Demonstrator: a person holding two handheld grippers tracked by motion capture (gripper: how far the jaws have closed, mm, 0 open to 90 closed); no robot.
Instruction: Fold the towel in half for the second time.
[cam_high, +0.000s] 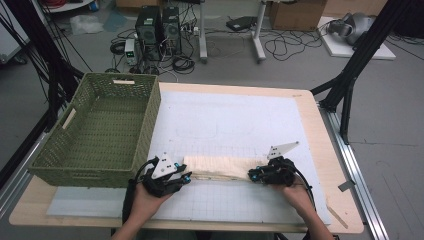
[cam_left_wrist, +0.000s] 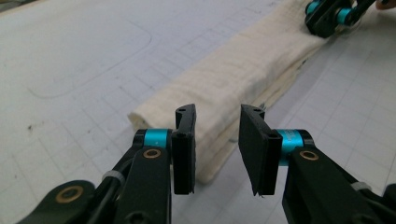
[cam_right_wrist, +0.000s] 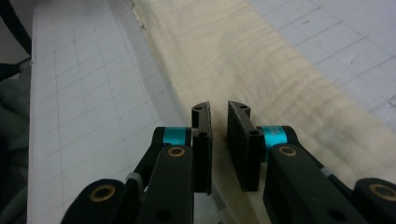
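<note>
High view shows a cloth folded into a long narrow strip, lying across the near part of the mat, with one gripper at each short end: the left gripper at the strip's left end, the right gripper at its right end. That placement suits handling a limp thing from both ends at once, so it can be kept stretched and flat for another fold or a lift; the basket standing just left of the mat looks like the likely place for it. Left gripper view has the jaws parted, released, with the cloth's layered end just beyond them and nothing between them. Right gripper view has the jaws drawn close with a thin gap, poised over the strip's near edge; whether any fabric is pinched there I cannot tell. The cloth is cream, soft, with a fine crinkled weave and stacked edges showing several layers. The basket is green woven wicker, rectangular, with slot handles. The mat is white, smooth and gridded.
</note>
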